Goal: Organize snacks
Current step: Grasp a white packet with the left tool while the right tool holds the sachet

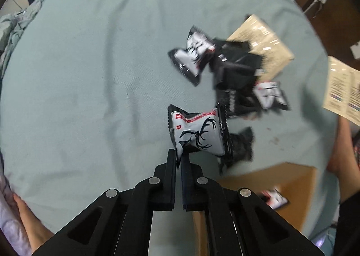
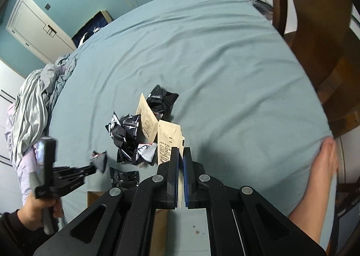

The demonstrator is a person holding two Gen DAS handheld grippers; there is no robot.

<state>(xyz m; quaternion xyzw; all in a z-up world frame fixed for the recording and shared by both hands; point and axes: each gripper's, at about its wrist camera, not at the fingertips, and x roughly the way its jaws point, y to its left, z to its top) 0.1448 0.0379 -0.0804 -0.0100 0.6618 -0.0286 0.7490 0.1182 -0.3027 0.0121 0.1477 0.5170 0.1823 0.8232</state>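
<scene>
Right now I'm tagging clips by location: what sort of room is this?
Most likely a bedroom: the snack packets lie on a bed's blue-green sheet, crumpled bedding is heaped at one side, and white cabinet doors stand against the wall.

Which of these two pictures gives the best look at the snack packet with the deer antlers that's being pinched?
The left wrist view. There the antler packet fills the middle, its print sharp, clamped at one corner by the left gripper. The right wrist view shows the same packet small, blurred and edge-on.
</scene>
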